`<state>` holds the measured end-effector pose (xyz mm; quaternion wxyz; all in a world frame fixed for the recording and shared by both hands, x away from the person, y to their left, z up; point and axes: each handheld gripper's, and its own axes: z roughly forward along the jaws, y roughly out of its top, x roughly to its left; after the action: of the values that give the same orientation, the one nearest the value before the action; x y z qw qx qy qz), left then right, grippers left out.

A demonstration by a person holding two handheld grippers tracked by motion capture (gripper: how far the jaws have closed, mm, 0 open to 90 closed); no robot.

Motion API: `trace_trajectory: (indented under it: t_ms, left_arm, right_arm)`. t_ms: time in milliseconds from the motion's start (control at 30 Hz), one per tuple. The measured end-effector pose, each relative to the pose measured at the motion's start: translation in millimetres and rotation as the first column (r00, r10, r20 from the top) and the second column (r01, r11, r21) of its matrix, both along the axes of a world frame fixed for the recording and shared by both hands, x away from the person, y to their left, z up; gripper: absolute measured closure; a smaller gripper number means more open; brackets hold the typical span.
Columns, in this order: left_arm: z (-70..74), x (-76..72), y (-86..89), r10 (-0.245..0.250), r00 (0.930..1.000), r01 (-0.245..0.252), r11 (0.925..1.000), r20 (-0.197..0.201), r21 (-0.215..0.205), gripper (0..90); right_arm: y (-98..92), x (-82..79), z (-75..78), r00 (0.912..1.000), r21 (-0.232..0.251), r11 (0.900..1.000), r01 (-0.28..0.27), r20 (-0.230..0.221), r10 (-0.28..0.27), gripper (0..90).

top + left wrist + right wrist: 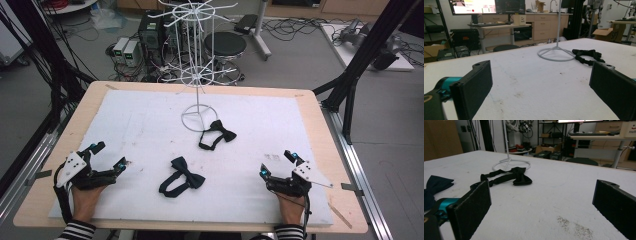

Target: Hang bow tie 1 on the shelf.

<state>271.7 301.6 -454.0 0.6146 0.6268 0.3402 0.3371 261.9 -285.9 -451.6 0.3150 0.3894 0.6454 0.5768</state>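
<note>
White foam-topped desk (150, 130), wire stand (198, 75) at its far middle, near bow tie (182, 177) midway between both grippers, far bow tie (216, 134) beside stand base, left gripper (109, 156) fingers wide, empty, right gripper (276, 162) fingers wide, empty.

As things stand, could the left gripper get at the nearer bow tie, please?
Probably yes: the left gripper stands open on the white mat, and bare mat lies between it and the nearer bow tie.

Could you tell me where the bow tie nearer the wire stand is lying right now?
In the high view, that bow tie lies on the white mat, just right of the wire stand base ring.
</note>
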Motion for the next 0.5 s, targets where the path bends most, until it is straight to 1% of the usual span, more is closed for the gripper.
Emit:
trace_trajectory:
  t_ms: [133, 167, 200, 267, 333, 500]
  left_arm:
    - [0.1, 0.1, 0.5, -0.004, 1.0000, 0.004, 1.0000, 0.000, 0.000, 5.1]
    - [-0.3, -0.4, 0.7, -0.023, 0.9997, 0.023, 0.9997, 0.008, -0.010, 5.1]
    - [-0.1, -0.4, 1.0, -0.026, 0.9996, 0.026, 0.9997, 0.007, -0.002, 5.1]
    - [-0.1, -0.2, 0.9, -0.026, 0.9996, 0.026, 0.9997, 0.006, -0.001, 5.1]
    - [0.0, 0.5, 0.9, -0.029, 0.9996, 0.029, 0.9996, 0.002, -0.007, 1.7]
    - [0.0, 0.9, 2.0, -0.032, 0.9995, 0.032, 0.9993, -0.002, -0.017, 1.7]
  right_arm:
    - [-0.7, 0.5, 0.0, 1.0000, -0.003, 1.000, -0.002, 0.005, 0.002, 1.1]
    - [-0.2, 0.0, 0.1, 1.0000, 0.000, 1.000, -0.003, 0.000, 0.003, 1.1]
    - [-0.1, 0.4, 0.0, 1.0000, -0.004, 1.000, -0.003, 0.005, 0.003, 1.1]
    - [-0.1, 0.7, 0.1, 1.0000, -0.006, 1.000, -0.002, 0.004, 0.002, 1.2]
    - [0.1, 0.4, 0.1, 1.0000, -0.010, 1.000, -0.002, 0.006, 0.002, 1.1]
    - [0.1, 0.4, 0.1, 1.0000, -0.008, 1.000, -0.001, 0.005, 0.001, 1.1]
